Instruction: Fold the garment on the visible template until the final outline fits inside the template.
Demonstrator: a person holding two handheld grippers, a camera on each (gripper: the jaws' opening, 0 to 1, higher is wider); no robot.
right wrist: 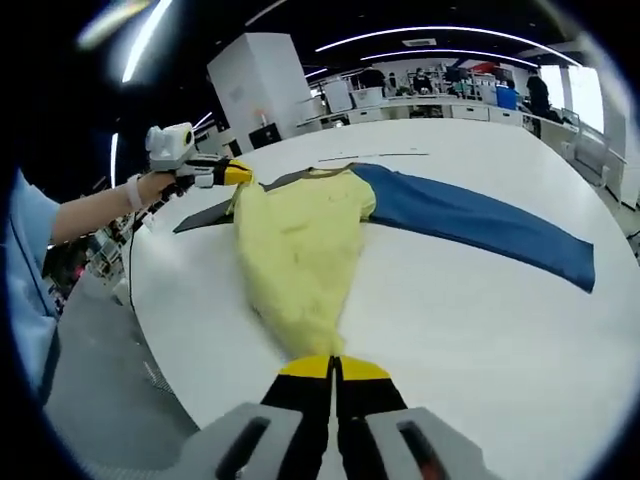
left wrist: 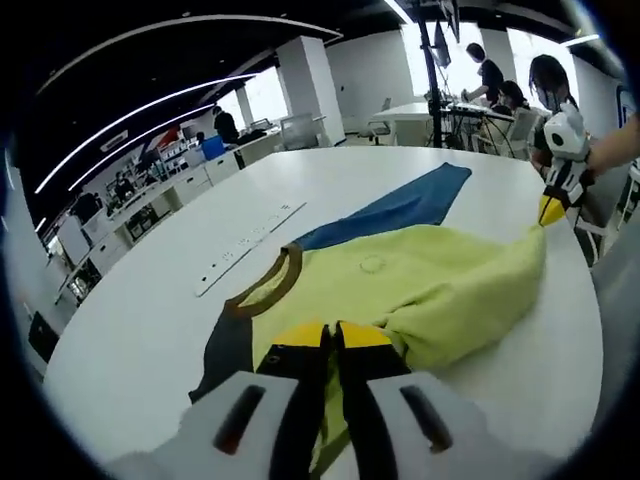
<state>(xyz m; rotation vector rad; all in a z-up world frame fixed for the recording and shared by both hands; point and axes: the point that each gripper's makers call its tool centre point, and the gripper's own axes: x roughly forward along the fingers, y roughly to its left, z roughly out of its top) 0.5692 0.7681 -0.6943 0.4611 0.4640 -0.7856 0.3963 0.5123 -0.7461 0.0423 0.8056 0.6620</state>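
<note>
Mid-fold: my left gripper (left wrist: 330, 335) and right gripper (right wrist: 333, 368) are each clamped on an edge of the yellow shirt (right wrist: 300, 250), stretched between them over the white table (right wrist: 480, 330). Blue sleeve (right wrist: 470, 220) lies flat. Next, probably carry the fold across and lay it down.

Your grippers (left wrist: 333, 335) (right wrist: 333, 368) have black jaws with yellow tips on pale grey bodies with dark slots. At nine o'clock, your sleeve (right wrist: 28, 265) is light blue.
</note>
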